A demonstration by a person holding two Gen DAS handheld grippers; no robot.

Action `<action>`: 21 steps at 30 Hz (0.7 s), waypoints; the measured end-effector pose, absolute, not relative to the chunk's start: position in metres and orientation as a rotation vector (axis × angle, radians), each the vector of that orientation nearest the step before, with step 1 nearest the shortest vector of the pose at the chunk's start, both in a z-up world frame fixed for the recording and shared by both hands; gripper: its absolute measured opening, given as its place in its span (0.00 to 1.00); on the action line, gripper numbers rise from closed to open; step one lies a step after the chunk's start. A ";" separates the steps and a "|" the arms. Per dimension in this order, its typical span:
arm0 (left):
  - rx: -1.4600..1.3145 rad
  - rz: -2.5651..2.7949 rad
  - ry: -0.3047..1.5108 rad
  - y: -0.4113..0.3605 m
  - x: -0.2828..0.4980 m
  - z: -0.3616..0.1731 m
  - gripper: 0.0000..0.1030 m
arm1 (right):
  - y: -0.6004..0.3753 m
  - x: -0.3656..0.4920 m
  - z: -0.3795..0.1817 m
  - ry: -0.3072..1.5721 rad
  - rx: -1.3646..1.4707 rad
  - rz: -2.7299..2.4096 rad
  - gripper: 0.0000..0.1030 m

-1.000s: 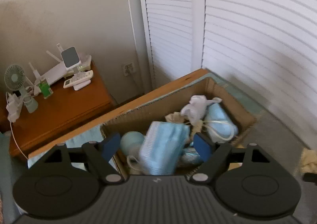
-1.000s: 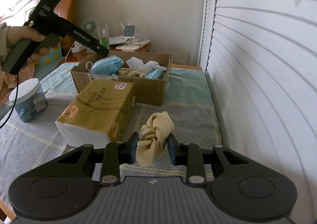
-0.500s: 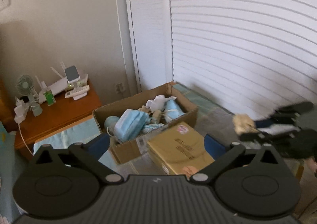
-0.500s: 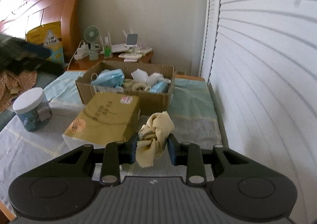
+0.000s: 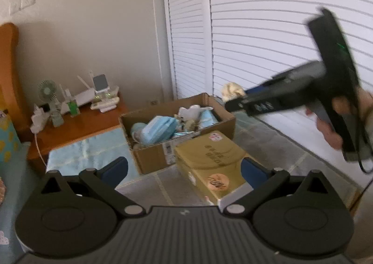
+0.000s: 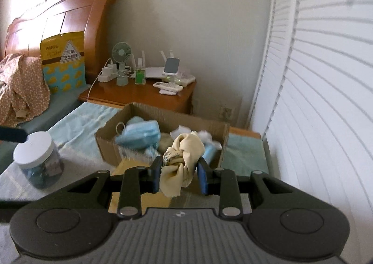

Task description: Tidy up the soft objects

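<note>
Most of the soft things already sit in the cardboard box (image 6: 160,114) on the bed (image 6: 244,154): a stack of blue face masks (image 6: 139,134), something white and a few paler bundles. Beside the box lies a yellow tissue pack (image 5: 209,159), and near it stands 1 clear jar with a white lid (image 6: 35,156); neither looks like the soft clutter being sorted, though that is my guess.

What remains in hand is 1 knotted cream cloth (image 6: 184,154). The right gripper (image 6: 179,175) is pinched narrow on it, pads pressed against both sides, and it hangs in the air near the box's right end, not yet over the opening as far as I can judge. The left gripper (image 5: 184,168) stands wide with nothing between its fingers, back from the box.

So the job seems nearly finished: carry the cloth over the rim, let it drop among the masks.
</note>
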State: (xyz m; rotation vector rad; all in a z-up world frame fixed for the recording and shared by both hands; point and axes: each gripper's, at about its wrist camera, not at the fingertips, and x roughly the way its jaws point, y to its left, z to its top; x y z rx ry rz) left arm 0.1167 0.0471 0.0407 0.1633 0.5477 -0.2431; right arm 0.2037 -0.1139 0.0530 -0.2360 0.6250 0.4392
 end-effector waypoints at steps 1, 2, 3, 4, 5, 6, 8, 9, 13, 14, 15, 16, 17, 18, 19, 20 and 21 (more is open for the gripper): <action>0.162 -0.243 0.551 0.048 0.117 0.039 0.99 | -0.109 0.212 0.053 0.632 -0.241 0.442 0.34; 0.156 -0.245 0.554 0.049 0.117 0.038 0.99 | -0.105 0.221 0.052 0.638 -0.247 0.446 0.34; 0.147 -0.246 0.559 0.050 0.117 0.036 0.99 | -0.100 0.229 0.051 0.639 -0.256 0.447 0.34; 0.137 -0.247 0.565 0.051 0.118 0.035 0.99 | -0.096 0.235 0.049 0.644 -0.262 0.449 0.34; 0.128 -0.246 0.568 0.053 0.117 0.034 0.99 | -0.092 0.243 0.048 0.653 -0.264 0.451 0.34; 0.123 -0.244 0.569 0.054 0.117 0.033 0.99 | -0.089 0.250 0.047 0.657 -0.264 0.452 0.34; 0.117 -0.241 0.571 0.056 0.117 0.032 0.99 | -0.083 0.262 0.044 0.678 -0.259 0.457 0.35; 0.115 -0.239 0.572 0.057 0.117 0.031 0.99 | -0.080 0.268 0.043 0.686 -0.257 0.456 0.37; 0.107 -0.217 0.573 0.061 0.117 0.031 0.99 | -0.078 0.275 0.040 0.676 -0.251 0.425 0.91; 0.105 -0.211 0.570 0.062 0.117 0.031 0.99 | -0.080 0.274 0.041 0.664 -0.236 0.423 0.95; 0.103 -0.207 0.568 0.063 0.117 0.031 0.99 | -0.081 0.273 0.042 0.659 -0.228 0.418 0.99; 0.099 -0.202 0.569 0.064 0.118 0.031 0.99 | -0.082 0.271 0.043 0.659 -0.221 0.411 1.00; 0.094 -0.196 0.571 0.065 0.119 0.032 0.99 | -0.082 0.269 0.044 0.662 -0.217 0.403 1.00; 0.088 -0.193 0.570 0.066 0.119 0.032 0.99 | -0.082 0.268 0.045 0.667 -0.215 0.392 1.00; 0.084 -0.192 0.568 0.066 0.118 0.033 0.99 | -0.083 0.267 0.047 0.675 -0.213 0.384 1.00; 0.080 -0.190 0.567 0.067 0.118 0.034 0.99 | -0.084 0.264 0.048 0.689 -0.207 0.376 1.00; 0.077 -0.185 0.567 0.067 0.117 0.035 0.99 | -0.085 0.262 0.049 0.703 -0.201 0.368 1.00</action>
